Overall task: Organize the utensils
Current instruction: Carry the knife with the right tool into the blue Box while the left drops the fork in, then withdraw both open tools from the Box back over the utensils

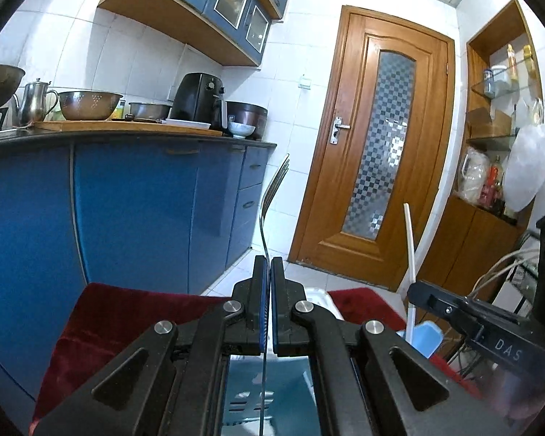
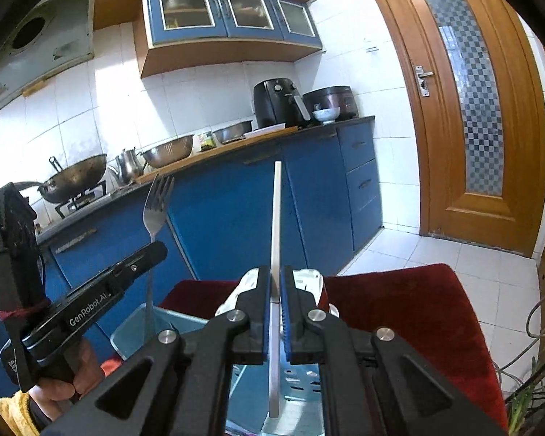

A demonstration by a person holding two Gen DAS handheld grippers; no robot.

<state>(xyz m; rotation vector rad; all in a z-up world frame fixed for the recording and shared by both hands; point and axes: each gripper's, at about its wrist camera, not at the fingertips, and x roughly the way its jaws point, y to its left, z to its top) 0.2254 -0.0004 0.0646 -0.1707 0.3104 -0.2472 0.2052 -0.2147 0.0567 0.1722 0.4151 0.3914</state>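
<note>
Left gripper (image 1: 271,283) clamped on steel fork (image 1: 272,196), tines up, above light-blue slotted caddy (image 2: 141,323). Right gripper (image 2: 277,290) clamped on flat white stick (image 2: 277,225), also above caddy. Both utensils airborne, 0 visibly stowed; lowering and release pending.

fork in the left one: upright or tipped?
Upright: the fork stands tines up, handle clamped in the left hand-held gripper.

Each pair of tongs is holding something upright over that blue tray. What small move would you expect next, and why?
Probably lowering the fork: the left tongs are shut on its handle, tines up, above the light-blue tray. The right tongs likewise clamp a white chopstick-like stick, which could follow.
</note>
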